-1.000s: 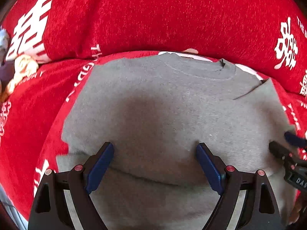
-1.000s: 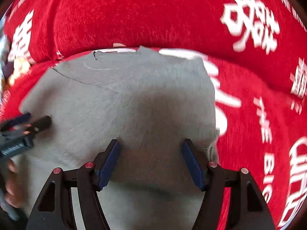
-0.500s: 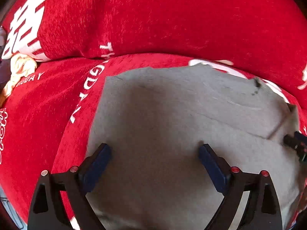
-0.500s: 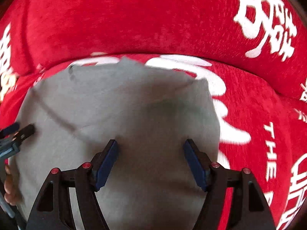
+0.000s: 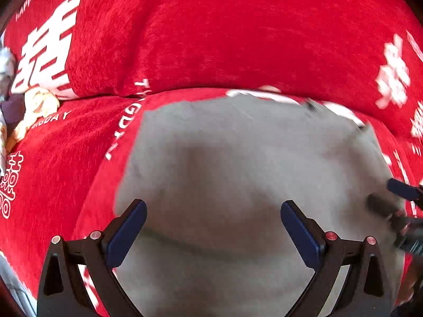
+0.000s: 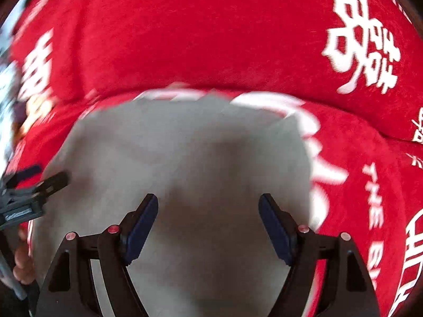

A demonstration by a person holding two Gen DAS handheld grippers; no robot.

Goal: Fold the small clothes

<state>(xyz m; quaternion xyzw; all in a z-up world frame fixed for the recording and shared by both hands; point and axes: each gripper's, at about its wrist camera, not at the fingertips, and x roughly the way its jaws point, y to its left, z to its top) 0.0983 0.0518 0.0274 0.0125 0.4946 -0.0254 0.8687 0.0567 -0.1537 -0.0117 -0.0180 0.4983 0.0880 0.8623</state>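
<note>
A: Where is the shirt (image 5: pixel 238 163)?
B: It lies flat on the red blanket (image 5: pixel 66 171).
A: And the fingers?
B: Both the left gripper (image 5: pixel 212 233) and the right gripper (image 6: pixel 207 227) are opening above it, holding nothing.

A garment (image 5: pixel 238 163) lies flat on a printed cover (image 5: pixel 66 174), with a cushion (image 5: pixel 211 34) rising right behind its far edge. The left gripper (image 5: pixel 212 227) hangs over the garment's left part and the right gripper (image 6: pixel 208 224) over its right part, side by side. A small cloth heap (image 5: pixel 37 105) sits far left on the cover.
</note>
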